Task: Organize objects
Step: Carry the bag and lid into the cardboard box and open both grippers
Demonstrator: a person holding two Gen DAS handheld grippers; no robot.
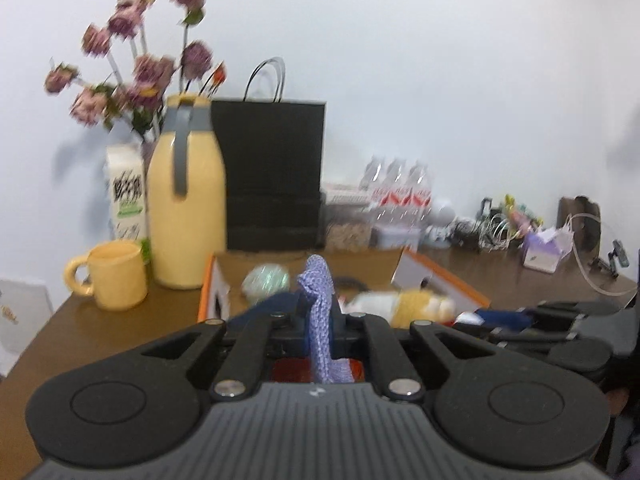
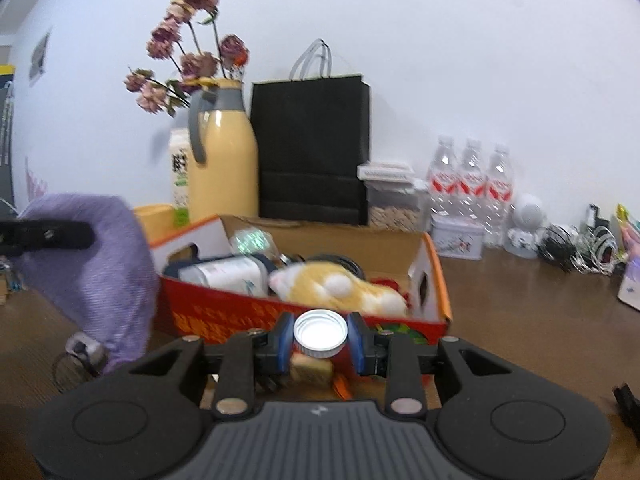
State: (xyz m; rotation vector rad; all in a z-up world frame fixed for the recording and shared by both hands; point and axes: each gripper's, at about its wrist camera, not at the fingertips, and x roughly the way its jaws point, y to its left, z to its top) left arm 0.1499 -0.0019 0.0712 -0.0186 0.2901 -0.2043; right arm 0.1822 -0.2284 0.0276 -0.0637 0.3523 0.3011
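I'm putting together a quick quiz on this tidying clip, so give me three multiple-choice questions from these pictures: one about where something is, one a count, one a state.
1. Where does the black paper bag stand?
A. in the box
B. behind the box, by the wall
C. on the floor

2. How many clear water bottles stand in a row?
A. two
B. three
C. five

3. What does the left gripper hold?
A. a purple cloth
B. a yellow mug
C. nothing

Answers:
1. B, it rises behind the orange-edged box.
2. B, three red-labelled bottles show.
3. A, the purple cloth is pinched between shut jaws.
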